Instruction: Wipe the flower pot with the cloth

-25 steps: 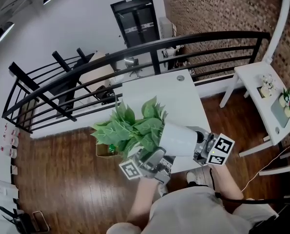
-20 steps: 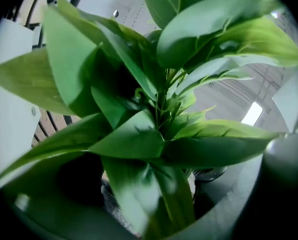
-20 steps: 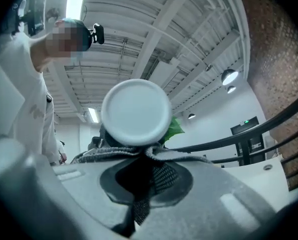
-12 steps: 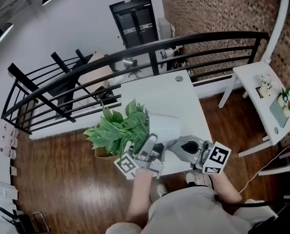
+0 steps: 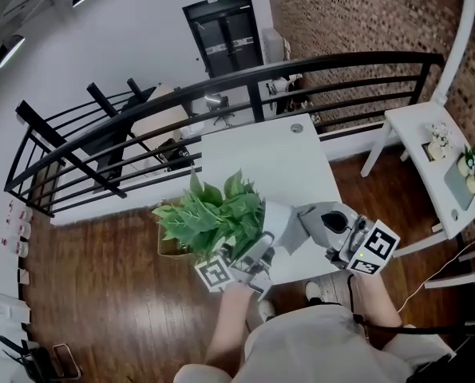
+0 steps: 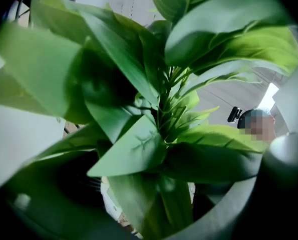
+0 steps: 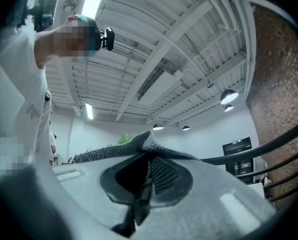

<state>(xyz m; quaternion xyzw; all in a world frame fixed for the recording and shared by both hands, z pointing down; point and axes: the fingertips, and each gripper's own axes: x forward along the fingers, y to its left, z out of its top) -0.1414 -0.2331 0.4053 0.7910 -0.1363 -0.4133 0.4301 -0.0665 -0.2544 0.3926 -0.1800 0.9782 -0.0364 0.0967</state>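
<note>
A white flower pot (image 5: 279, 220) with a leafy green plant (image 5: 213, 214) hangs tilted on its side over the near edge of the white table (image 5: 261, 154). My left gripper (image 5: 257, 252) is under it, shut on the pot at its rim. In the left gripper view the leaves (image 6: 138, 149) fill the picture and the pot's rim (image 6: 229, 209) curves along the lower right. My right gripper (image 5: 337, 230) is shut on a grey cloth (image 5: 323, 216), which lies against the pot's right side. In the right gripper view the bunched cloth (image 7: 154, 174) covers the jaws.
A black railing (image 5: 221, 86) runs behind the table. A second white table (image 5: 429, 150) with flowers (image 5: 473, 166) stands at the right. A cardboard box (image 5: 169, 246) sits on the wooden floor to the left, partly hidden by the leaves.
The pot and plant swung left, then back right and slightly down. My right gripper dipped below the pot's base, then rose to the right with the cloth.
</note>
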